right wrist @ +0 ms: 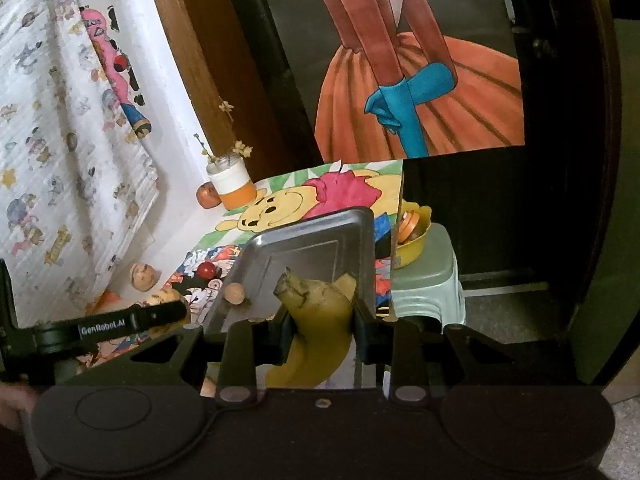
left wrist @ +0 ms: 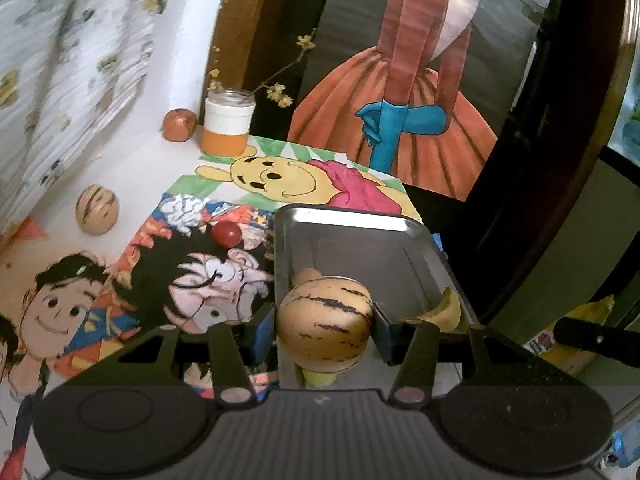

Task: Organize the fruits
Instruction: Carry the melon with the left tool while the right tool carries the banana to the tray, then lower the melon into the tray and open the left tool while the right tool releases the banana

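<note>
My left gripper (left wrist: 325, 320) is shut on a tan melon with dark stripes (left wrist: 325, 324) and holds it over the near end of a metal tray (left wrist: 360, 236). A small tan fruit (left wrist: 305, 275) lies in the tray behind it. My right gripper (right wrist: 320, 330) is shut on a yellow banana (right wrist: 316, 320) over the same tray (right wrist: 312, 240), where the small tan fruit (right wrist: 234, 293) shows too. The banana's tip (left wrist: 450, 312) shows at the tray's right side. A red cherry-like fruit (left wrist: 226, 234), a second striped melon (left wrist: 97, 209) and a reddish-brown fruit (left wrist: 179, 125) lie on the table.
A white and orange jar (left wrist: 227, 126) with dry flower twigs stands at the back. Cartoon drawings (left wrist: 276, 176) cover the table. A yellow bowl (right wrist: 412, 240) sits on a pale green stool (right wrist: 428, 284) to the right. A patterned curtain (right wrist: 48, 140) hangs at the left.
</note>
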